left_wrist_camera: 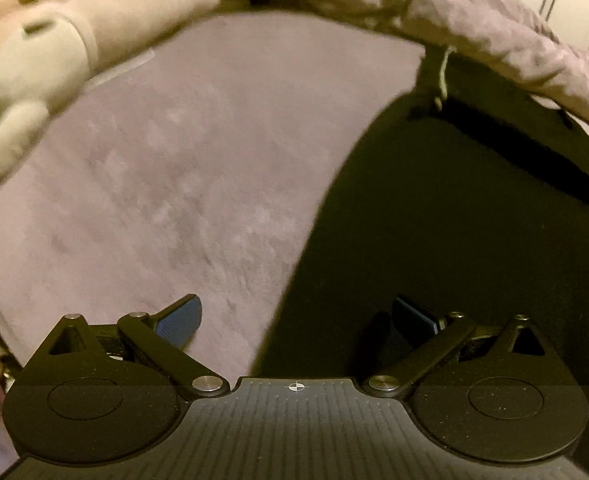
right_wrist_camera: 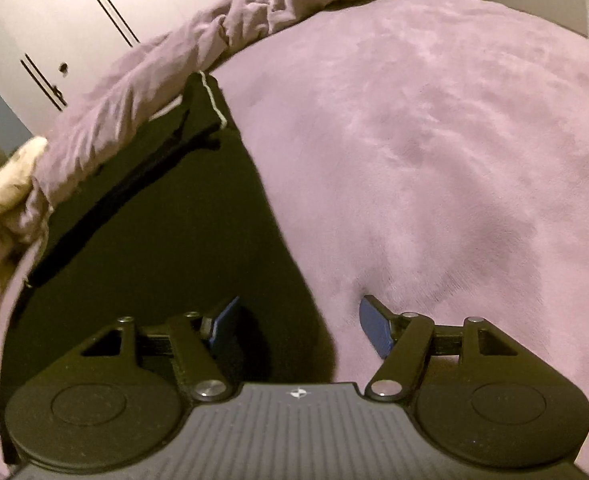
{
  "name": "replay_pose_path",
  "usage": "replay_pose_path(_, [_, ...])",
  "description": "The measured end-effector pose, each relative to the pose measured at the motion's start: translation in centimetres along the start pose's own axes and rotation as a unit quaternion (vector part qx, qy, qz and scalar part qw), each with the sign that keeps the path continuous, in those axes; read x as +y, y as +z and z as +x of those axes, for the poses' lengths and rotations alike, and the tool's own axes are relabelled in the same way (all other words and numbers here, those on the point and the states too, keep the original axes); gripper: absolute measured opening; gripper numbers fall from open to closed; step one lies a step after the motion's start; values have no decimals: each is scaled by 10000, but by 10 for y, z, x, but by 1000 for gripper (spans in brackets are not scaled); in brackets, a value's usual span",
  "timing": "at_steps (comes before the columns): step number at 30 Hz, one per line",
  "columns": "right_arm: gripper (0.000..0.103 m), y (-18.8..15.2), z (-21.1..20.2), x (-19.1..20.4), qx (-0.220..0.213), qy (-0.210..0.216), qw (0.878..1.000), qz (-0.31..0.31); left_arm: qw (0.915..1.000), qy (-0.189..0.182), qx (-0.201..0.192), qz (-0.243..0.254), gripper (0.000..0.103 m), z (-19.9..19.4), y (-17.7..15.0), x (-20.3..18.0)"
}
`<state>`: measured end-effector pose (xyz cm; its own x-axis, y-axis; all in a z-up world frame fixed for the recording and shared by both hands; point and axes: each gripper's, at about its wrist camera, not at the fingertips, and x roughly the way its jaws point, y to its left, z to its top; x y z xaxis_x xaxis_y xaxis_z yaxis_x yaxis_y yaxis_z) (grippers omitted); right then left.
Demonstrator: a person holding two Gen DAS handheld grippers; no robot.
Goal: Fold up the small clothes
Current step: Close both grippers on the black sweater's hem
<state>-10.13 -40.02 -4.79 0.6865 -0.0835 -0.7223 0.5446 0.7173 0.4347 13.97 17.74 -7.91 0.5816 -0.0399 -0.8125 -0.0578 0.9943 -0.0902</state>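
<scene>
Dark garment [left_wrist_camera: 474,220] lies flat on the purple blanket [left_wrist_camera: 174,160], detail lost in shadow, type unclear; left gripper [left_wrist_camera: 296,316] and right gripper [right_wrist_camera: 298,328] hover low over its edges, jaws spread, empty.

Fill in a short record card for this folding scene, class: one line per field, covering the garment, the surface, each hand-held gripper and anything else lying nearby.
garment: dark garment with a drawstring, lying flat and spread out, not yet folded
surface: mauve plush blanket
left hand-held gripper: open, holding nothing, over the garment's left edge
right hand-held gripper: open, holding nothing, over the garment's right edge
nearby: plush toy on the blanket; rumpled mauve duvet just beyond the garment
background: white wardrobe doors
</scene>
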Motion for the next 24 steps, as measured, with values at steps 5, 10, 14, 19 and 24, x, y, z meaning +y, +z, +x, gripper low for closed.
replay_pose_path(5, [53,11,14,5,182,193,9992,-295,9985,-464,284,112,100,8,-5,6])
replay_pose_path(10, [52,23,24,-5,279,415,9987,-70,9966,-605,405,379,92,8,-6,0])
replay_pose_path(14, [36,25,24,-4,357,508,9980,-148,9943,-704,409,694,74,3,-5,-4])
replay_pose_path(19, [15,17,22,-1,776,752,9928,-521,9930,-887,458,629,39,0,-3,0])
replay_pose_path(24, [18,11,21,-10,1187,991,9872,-392,9928,-1018,545,331,43,2,-1,8])
